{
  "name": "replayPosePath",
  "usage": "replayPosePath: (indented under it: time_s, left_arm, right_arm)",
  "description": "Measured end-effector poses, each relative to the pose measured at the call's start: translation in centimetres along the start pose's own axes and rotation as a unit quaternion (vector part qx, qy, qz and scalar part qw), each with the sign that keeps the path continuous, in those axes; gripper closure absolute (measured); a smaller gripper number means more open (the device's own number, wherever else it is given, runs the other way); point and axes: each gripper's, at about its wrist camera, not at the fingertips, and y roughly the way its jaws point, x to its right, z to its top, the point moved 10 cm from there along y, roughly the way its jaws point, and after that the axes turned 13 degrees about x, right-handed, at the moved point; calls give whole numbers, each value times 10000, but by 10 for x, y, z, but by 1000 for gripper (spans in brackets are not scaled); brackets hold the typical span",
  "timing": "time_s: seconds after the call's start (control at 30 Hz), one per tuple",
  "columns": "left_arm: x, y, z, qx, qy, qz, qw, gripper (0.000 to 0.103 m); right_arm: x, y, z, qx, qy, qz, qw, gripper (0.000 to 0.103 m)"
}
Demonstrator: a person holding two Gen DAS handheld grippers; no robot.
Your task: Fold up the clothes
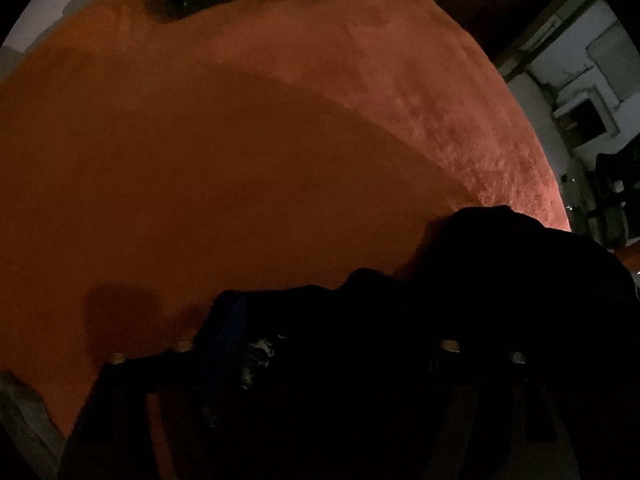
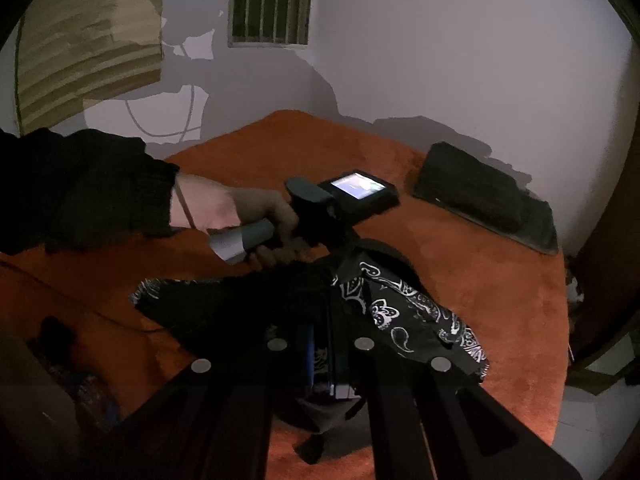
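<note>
Right tool point(image 2: 320, 360) clamped on patterned black garment point(image 2: 400, 308).

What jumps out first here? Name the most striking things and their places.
The orange blanket covers the whole bed. Low in the middle of the right wrist view lies a black cloth with a white paisley print, pinched by the right hand-held gripper. Behind it, a hand grips the left hand-held gripper's handle.
</note>
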Motion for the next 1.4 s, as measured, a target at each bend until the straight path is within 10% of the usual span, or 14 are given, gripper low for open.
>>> replayPosePath:
  time_s: [0.07, 0.3, 0.47, 0.63, 0.77, 0.8, 0.9, 1.07, 1.27, 1.4]
  left_arm:
    - [-5, -6, -5, 1, 155, 67, 9999, 94]
    - [-35, -61, 14, 879, 203, 799, 9927, 98]
    - [-93, -149, 73, 2091, -749, 1420, 9646, 98]
    - [-124, -307, 125, 4172, -1698, 1858, 8732, 98]
    - [-76, -469, 103, 6228, -1488, 2301, 7329, 98]
    - [-60, -492, 95, 6457, -1228, 2392, 7147, 98]
    - [-50, -523, 74, 6599, -1149, 2120, 7116, 98]
    - [-100, -476, 16, 5930, -1728, 2174, 7558, 98]
    - [-119, -273, -119, 3974, -1350, 2082, 8835, 98]
    - [-120, -167, -209, 2821, -1301, 1840, 9325, 98]
  right_arm:
    - [7, 1, -6, -62, 74, -75, 9999, 99]
    - [49, 9, -10, -100, 328, -482, 9983, 99]
    - [137, 55, 6, -151, 1183, -997, 9878, 99]
    - [240, 103, 83, 496, 2157, -1524, 9632, 100]
    - [234, 31, 200, 2288, 2105, -1522, 9382, 100]
    - [232, 11, 229, 2727, 2081, -1514, 9271, 100]
    - [196, -43, 265, 3486, 1501, -1446, 9138, 100]
    - [154, -30, 206, 2640, 1354, -1138, 9482, 99]
    - [126, 50, 6, 420, 2206, -806, 9711, 98]
    - [95, 86, -126, -1021, 2637, -573, 9575, 98]
